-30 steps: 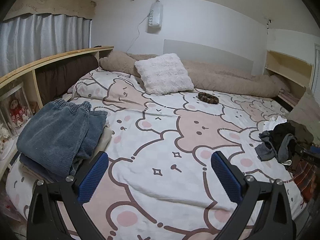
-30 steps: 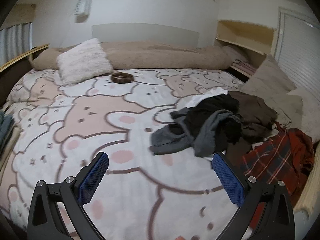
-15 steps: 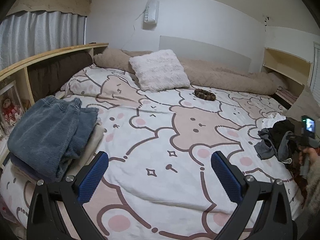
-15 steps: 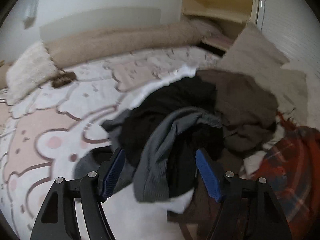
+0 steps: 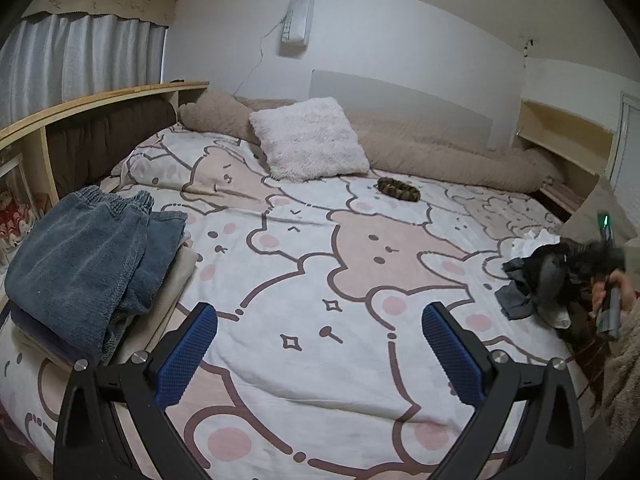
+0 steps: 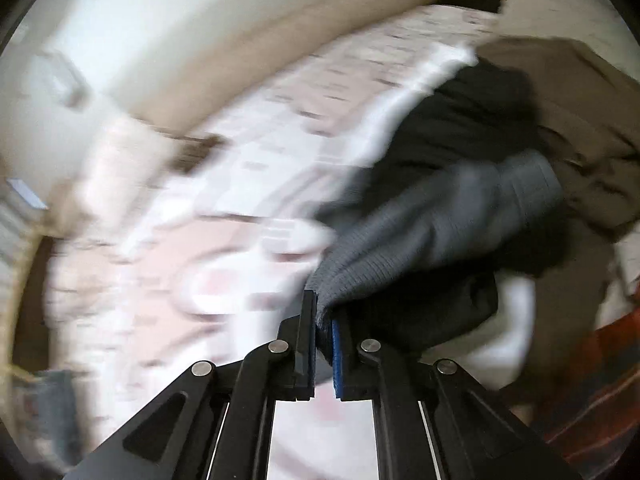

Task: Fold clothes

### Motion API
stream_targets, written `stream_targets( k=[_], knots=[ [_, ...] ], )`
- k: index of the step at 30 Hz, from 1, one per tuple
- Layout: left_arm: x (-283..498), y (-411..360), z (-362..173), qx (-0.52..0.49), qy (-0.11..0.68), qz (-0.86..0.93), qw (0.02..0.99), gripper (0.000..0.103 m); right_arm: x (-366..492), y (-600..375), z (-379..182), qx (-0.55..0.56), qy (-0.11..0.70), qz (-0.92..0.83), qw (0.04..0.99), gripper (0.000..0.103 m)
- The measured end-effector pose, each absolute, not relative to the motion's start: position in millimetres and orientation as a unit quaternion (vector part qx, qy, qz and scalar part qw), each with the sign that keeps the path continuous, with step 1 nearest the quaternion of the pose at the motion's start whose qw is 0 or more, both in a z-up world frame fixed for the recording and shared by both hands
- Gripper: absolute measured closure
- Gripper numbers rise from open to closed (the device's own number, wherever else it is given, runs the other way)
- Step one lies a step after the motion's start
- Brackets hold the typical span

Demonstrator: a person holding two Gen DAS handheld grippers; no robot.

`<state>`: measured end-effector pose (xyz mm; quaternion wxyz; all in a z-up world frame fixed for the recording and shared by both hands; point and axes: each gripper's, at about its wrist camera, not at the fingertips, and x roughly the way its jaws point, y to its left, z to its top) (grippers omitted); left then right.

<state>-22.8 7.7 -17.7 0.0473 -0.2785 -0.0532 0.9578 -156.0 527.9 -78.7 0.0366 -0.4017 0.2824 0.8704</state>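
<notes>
Grey knit garment (image 6: pixel 440 216) sits pinched in closing right tool (image 6: pixel 324 320); left tool (image 5: pixel 320 344) gapes empty.

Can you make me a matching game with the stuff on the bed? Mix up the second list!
Things:
1. fluffy white pillow
2. blue folded pants
3. grey knit garment
4. left gripper

Where or how:
A. pinched between closing jaws
B. on the stack at the bed's left edge
C. open over bare blanket
D. near the headboard

Pairs: 1-D, 2-B, 3-A, 4-C
</notes>
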Motion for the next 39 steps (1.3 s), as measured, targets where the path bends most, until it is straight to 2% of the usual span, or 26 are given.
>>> stream_targets(
  k=[4, 7, 10, 12, 16, 21, 26, 27, 28, 30, 34, 38, 39],
  knots=[
    [-3.8, -1.3, -1.0, -0.253, -0.053, 0.965, 0.047, 0.000, -128.1, 455.3, -4.1, -0.339, 0.303, 0.882, -0.120, 0.096],
    [8.7, -13.2, 11.1, -0.235, -0.057, 0.970, 0.039, 0.000, -98.3, 388.3, 44.8, -0.296, 0.286, 0.878, -0.244, 0.096],
    [20.4, -27.5, 21.0, -0.221, -0.060, 0.973, 0.027, 0.000, -67.3, 321.3, 73.3, -0.271, 0.251, 0.857, -0.359, 0.097],
    [26.6, -36.8, 24.6, -0.217, -0.061, 0.974, 0.020, 0.000, -46.8, 274.2, 72.7, -0.272, 0.214, 0.852, -0.392, 0.097],
    [33.2, -44.8, 22.3, -0.226, -0.060, 0.972, 0.021, 0.000, -40.2, 206.0, 18.6, -0.356, 0.157, 0.852, -0.351, 0.097],
    [34.7, -37.3, 8.3, -0.247, -0.059, 0.966, 0.042, 0.000, -61.4, 193.6, -84.4, -0.511, 0.177, 0.802, -0.255, 0.096],
    [27.3, -8.1, -16.5, -0.282, -0.078, 0.951, 0.104, 0.000, -67.2, 231.4, -103.0, -0.531, 0.212, 0.791, -0.220, 0.093],
    [25.5, 1.9, -23.1, -0.292, -0.082, 0.945, 0.121, 0.000, -64.8, 241.8, -99.5, -0.523, 0.219, 0.795, -0.214, 0.080],
    [23.8, 10.9, -29.0, -0.301, -0.085, 0.940, 0.136, 0.000, -62.1, 254.4, -95.6, -0.512, 0.230, 0.802, -0.204, 0.043],
    [21.0, 31.6, -41.5, -0.321, -0.086, 0.929, 0.165, 0.000, -54.7, 280.4, -88.0, -0.484, 0.254, 0.816, -0.188, 0.002],
    [17.5, 80.1, -73.1, -0.365, -0.054, 0.908, 0.200, 0.000, -47.6, 320.4, -79.8, -0.444, 0.290, 0.828, -0.183, 0.002],
    [11.9, 121.8, -113.6, -0.410, 0.007, 0.890, 0.199, 0.001, -60.8, 354.1, -102.4, -0.452, 0.328, 0.815, -0.157, 0.002],
    [8.9, 125.7, -120.5, -0.421, 0.009, 0.884, 0.202, 0.002, -66.0, 360.7, -111.7, -0.462, 0.331, 0.809, -0.149, 0.007]
  ],
)
